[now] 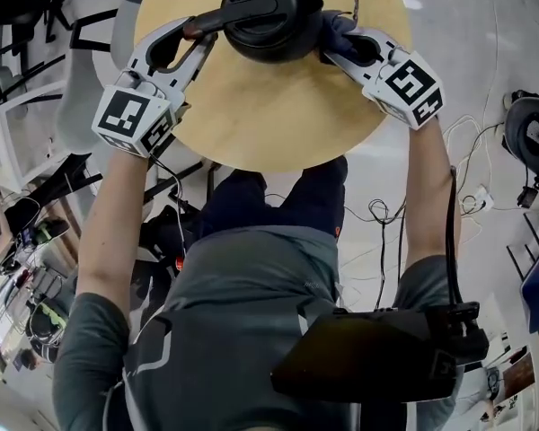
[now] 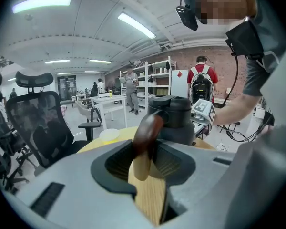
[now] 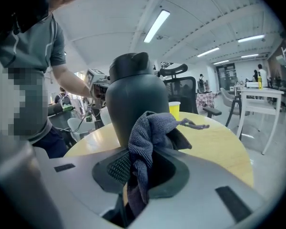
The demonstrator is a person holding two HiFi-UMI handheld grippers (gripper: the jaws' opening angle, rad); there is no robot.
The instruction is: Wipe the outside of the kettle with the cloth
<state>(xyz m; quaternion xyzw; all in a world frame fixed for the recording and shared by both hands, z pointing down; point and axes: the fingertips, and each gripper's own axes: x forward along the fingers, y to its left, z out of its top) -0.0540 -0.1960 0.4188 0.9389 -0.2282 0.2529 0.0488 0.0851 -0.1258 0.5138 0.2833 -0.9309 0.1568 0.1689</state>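
A black kettle point(image 1: 269, 16) stands at the far side of a round wooden table point(image 1: 278, 115). My left gripper point(image 1: 198, 32) is shut on its curved dark handle point(image 2: 145, 137), which runs up between the pads to the kettle body point(image 2: 176, 123). My right gripper point(image 1: 334, 39) is shut on a bunched blue-grey cloth point(image 3: 148, 142). The cloth's top lies against the kettle's right side point(image 3: 133, 99). In the head view the cloth point(image 1: 332, 27) shows only as a dark fold between the gripper and the kettle.
A yellow cup point(image 3: 174, 109) and a small dark object point(image 3: 193, 124) sit on the table behind the kettle, and a white disc point(image 2: 108, 135) lies near its edge. Office chairs point(image 2: 38, 123) and floor cables point(image 1: 467, 196) surround the table.
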